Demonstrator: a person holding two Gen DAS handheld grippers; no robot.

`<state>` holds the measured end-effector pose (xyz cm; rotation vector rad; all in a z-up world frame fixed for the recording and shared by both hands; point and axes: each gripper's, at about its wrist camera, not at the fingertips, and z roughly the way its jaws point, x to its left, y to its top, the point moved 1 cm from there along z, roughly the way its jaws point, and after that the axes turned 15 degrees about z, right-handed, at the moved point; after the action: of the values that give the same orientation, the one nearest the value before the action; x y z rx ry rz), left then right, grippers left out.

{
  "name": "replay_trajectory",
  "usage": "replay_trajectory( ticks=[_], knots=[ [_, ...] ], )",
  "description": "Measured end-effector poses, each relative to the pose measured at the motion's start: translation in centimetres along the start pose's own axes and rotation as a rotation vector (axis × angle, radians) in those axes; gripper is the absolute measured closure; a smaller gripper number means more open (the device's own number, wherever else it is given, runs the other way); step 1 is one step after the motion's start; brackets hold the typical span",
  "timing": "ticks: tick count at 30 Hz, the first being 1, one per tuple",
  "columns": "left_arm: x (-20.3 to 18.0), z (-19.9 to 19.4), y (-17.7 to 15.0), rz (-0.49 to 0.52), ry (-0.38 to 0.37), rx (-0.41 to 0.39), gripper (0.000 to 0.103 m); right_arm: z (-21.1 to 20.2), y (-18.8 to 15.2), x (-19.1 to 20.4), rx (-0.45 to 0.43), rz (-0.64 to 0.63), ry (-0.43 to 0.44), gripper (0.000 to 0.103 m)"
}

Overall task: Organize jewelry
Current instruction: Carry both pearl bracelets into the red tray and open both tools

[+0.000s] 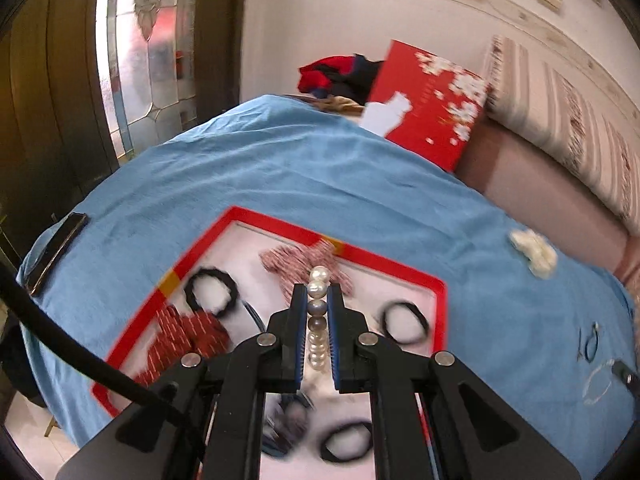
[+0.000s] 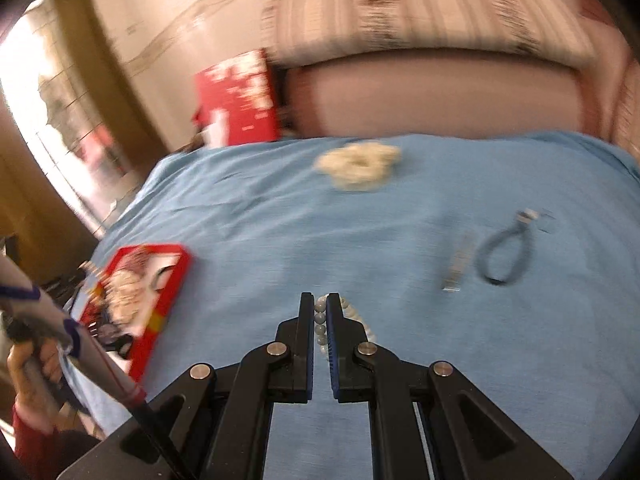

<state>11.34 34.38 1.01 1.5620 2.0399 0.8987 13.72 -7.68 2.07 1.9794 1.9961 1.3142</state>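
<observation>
Left gripper (image 1: 317, 294) clamps pearl strand (image 1: 318, 320) above tray (image 1: 438, 292); right gripper (image 2: 320, 304) pinches beads (image 2: 320, 322).

Blur, cropped edges and hidden beads

Between the right fingers (image 2: 334, 316), the bead string (image 2: 320, 322) is smeared and partly hidden behind them. Below the left fingers (image 1: 298, 308), a blurred blue bundle (image 1: 286, 420) defies naming; the red tray (image 1: 440, 292) disappears beneath the tool.

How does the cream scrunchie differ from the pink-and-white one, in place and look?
The cream scrunchie lies out on the blue cloth, while the pink-and-white scrunchie lies inside the red-rimmed tray. The cream one is plain; the pink-and-white one is patterned. Both are bunched fabric and neither is gripped.
</observation>
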Motion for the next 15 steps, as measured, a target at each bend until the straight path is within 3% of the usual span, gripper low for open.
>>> replay_trajectory(
  ticks=[10, 15],
  knots=[
    [7.3, 7.5, 0.4, -0.223, -0.076, 0.087, 0.094, 6.4, -2.9, 13.6, 0.132, -0.166, 0.138, 0.097],
    [9.1, 9.4, 0.0, -0.29, -0.064, 0.114, 0.094, 10.4, -4.9, 19.1, 0.2, -0.24, 0.167, 0.097]
  ],
)
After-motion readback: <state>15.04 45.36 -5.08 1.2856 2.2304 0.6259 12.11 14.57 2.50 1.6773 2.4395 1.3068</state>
